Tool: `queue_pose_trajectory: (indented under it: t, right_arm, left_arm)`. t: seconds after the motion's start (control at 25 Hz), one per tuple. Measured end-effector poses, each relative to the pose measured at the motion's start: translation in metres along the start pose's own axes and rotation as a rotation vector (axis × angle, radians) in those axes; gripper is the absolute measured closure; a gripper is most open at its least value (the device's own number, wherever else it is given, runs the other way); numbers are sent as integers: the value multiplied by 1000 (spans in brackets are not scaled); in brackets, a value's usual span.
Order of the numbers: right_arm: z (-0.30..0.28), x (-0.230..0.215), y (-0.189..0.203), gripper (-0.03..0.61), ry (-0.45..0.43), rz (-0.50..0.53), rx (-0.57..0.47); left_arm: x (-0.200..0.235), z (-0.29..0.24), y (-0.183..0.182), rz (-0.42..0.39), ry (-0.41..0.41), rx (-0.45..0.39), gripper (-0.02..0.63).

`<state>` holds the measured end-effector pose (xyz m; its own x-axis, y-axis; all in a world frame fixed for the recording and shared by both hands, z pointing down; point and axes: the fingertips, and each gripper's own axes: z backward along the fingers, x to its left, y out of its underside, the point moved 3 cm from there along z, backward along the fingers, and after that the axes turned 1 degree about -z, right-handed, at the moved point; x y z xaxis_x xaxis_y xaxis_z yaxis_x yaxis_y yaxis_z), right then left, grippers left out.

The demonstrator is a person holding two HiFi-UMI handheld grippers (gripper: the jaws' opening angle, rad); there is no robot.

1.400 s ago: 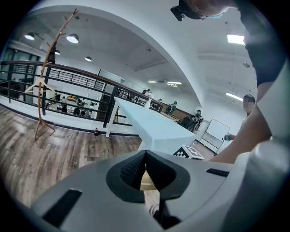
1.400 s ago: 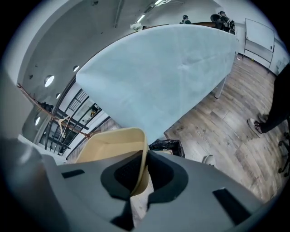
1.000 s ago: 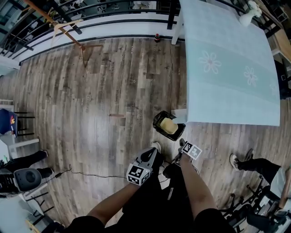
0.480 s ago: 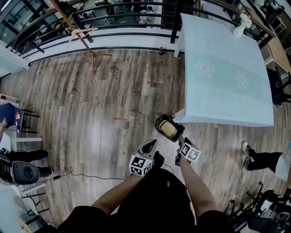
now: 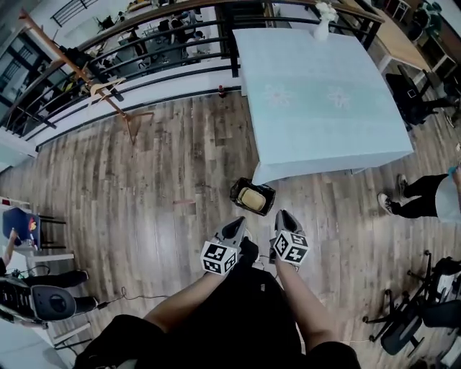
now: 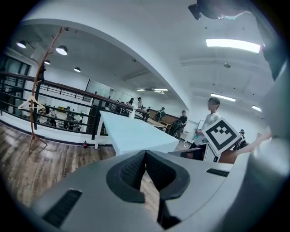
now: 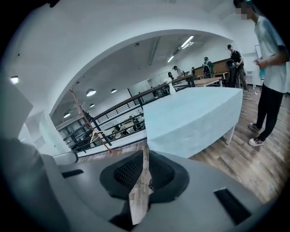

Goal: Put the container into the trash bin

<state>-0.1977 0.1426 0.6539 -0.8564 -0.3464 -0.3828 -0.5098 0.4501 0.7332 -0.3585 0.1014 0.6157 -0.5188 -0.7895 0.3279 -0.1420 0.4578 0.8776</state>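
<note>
Container [image 5: 252, 199], pale yellow, sits inside the black trash bin [image 5: 235, 190]. Bin stands on wood floor [image 5: 158, 180], just beside near corner of table [image 5: 317, 94] w/ light-blue cloth. Neither gripper touches bin or container; both are held apart from it on the near side, close to the person's body, side by side.

left gripper [image 5: 235, 225]: jaws together, tips meeting, nothing btwn them. Left gripper view looks level-ish across the room at table and railing; the other gripper's marker cube [image 6: 221, 136] shows at right.

right gripper [image 5: 283, 216]: jaws closing, only a thin slit left w/ floor showing through it, nothing btwn pads. Right gripper view faces table.

Misc: white vase [image 5: 324, 11] at table's far edge, small red bottle [image 5: 221, 91] on floor by far table leg, wooden coat stand [image 5: 108, 90] by railing, bystander [image 5: 421, 196] right of table.
</note>
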Motion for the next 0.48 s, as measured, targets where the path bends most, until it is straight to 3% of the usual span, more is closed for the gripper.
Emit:
queue_pose_trajectory:
  t: [0.48]
  right_arm:
    - [105, -36, -44, 537, -7, 108, -128]
  left_arm:
    - [-125, -51, -39, -52, 172, -17, 600]
